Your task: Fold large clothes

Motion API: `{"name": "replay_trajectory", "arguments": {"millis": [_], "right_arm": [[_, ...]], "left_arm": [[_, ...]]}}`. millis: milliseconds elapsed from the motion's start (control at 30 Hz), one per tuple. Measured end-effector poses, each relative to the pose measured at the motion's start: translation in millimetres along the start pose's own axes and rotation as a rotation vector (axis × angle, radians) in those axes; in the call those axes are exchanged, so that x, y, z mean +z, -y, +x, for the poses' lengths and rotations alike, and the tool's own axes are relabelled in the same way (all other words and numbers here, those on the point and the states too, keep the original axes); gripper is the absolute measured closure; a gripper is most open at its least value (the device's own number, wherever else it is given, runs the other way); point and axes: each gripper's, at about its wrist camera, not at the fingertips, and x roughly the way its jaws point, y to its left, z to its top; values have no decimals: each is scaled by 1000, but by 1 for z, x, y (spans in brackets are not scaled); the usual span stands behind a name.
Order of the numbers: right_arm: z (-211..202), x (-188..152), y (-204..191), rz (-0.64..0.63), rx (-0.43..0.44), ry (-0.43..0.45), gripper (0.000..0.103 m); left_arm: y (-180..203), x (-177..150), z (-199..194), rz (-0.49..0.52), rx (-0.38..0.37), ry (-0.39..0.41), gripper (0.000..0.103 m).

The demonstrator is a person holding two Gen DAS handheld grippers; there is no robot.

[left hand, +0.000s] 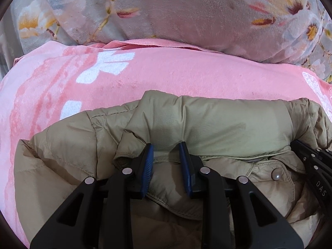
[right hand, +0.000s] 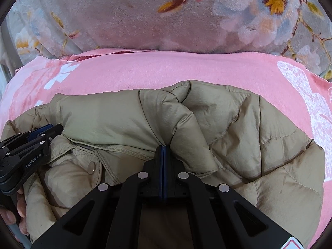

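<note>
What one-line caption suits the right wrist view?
Right gripper shut on a fold of the khaki padded jacket lying on a pink blanket.

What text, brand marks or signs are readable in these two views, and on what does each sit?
"GenRobot.AI": on the side of the left tool, seen from the right wrist.
"DAS": on the black body of the right tool, at the left wrist view's right edge; possibly cut off.
Red-edged sticker on the right tool's body: too cropped to read.
The jacket shows no text.
</note>
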Motion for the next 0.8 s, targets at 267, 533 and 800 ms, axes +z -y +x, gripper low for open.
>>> {"name": "replay_trajectory", "arguments": {"millis": [267,533,800], "right_arm": [[0,0,1,0,1,-1,103],[0,1,1,1,1,-1,103],[-1,1,1,1,1,-1,103]], "left_arm": [[3,0,-1,14,23,0,78],[4,0,-2,19,32,-4,78],[5,2,-4,24,43,-8,78]]}}
